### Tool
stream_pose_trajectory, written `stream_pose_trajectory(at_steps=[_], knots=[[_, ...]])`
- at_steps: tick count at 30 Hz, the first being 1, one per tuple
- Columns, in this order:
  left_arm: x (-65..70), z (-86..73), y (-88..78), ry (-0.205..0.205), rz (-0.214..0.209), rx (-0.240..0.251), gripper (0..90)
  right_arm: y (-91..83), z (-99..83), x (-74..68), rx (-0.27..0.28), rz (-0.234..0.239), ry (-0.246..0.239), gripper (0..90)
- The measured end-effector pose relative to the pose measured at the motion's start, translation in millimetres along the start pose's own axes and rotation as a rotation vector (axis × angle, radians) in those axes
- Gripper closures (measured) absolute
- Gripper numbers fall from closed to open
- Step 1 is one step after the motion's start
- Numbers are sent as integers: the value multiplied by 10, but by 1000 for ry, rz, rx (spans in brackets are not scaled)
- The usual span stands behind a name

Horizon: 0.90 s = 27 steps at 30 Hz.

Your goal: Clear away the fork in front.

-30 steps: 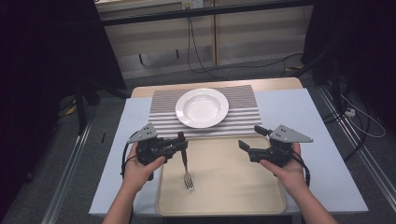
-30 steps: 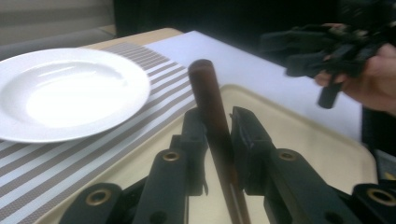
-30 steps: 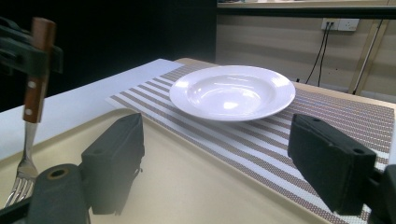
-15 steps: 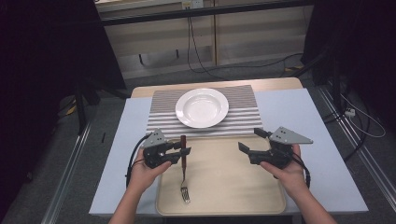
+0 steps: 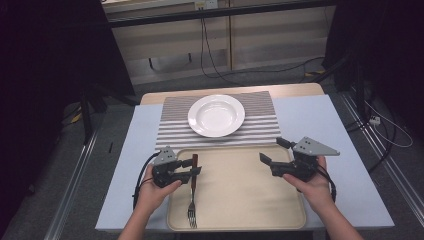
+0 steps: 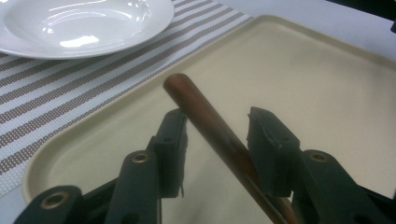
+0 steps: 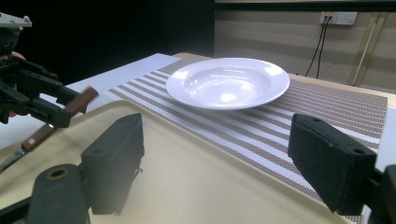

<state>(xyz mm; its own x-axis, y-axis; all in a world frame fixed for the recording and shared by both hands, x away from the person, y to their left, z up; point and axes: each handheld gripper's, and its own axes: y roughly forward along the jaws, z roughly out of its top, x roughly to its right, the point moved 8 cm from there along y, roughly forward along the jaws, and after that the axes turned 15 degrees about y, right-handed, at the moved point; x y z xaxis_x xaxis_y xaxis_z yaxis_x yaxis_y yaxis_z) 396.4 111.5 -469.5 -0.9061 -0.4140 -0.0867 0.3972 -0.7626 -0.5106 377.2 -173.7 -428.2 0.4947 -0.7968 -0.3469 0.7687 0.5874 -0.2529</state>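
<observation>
A fork (image 5: 192,200) with a brown wooden handle (image 6: 205,116) is on the left part of the beige tray (image 5: 240,185), tines toward the near edge. My left gripper (image 5: 194,166) straddles the handle. Its jaws have just been opening: there is a clear gap at one pad, and the handle leans close along the other. From the right gripper view, the left gripper (image 7: 56,105) and the fork handle (image 7: 84,100) sit at the far left. My right gripper (image 5: 271,151) hovers over the tray's right side, open and empty (image 7: 215,135).
A white deep plate (image 5: 216,115) rests on a striped placemat (image 5: 175,130) just beyond the tray. Both lie on a pale blue table cover (image 5: 310,120). Cables trail from both grippers toward the near table edge.
My left hand has sunk and come toward the near edge with the fork. Its jaws have spread apart around the handle. The right hand has not moved.
</observation>
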Motion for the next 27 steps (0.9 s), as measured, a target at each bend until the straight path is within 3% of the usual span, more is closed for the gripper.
stream_pose_trajectory(at_steps=[3,8,19,23,27], knots=[[4,-14,-18,5,3,-2,589,-11,9,0,4,-3,-8,180],[-6,-35,-90,-6,29,4,556,-27,15,-7,5,-5,1,180],[-55,-34,-436,-67,89,88,329,-73,-11,-7,-19,-17,-8,166],[-66,-87,-550,-42,101,92,263,-135,-85,52,-40,-36,0,155],[-55,-134,-620,-51,111,87,226,-235,-145,111,-58,-53,-2,147]])
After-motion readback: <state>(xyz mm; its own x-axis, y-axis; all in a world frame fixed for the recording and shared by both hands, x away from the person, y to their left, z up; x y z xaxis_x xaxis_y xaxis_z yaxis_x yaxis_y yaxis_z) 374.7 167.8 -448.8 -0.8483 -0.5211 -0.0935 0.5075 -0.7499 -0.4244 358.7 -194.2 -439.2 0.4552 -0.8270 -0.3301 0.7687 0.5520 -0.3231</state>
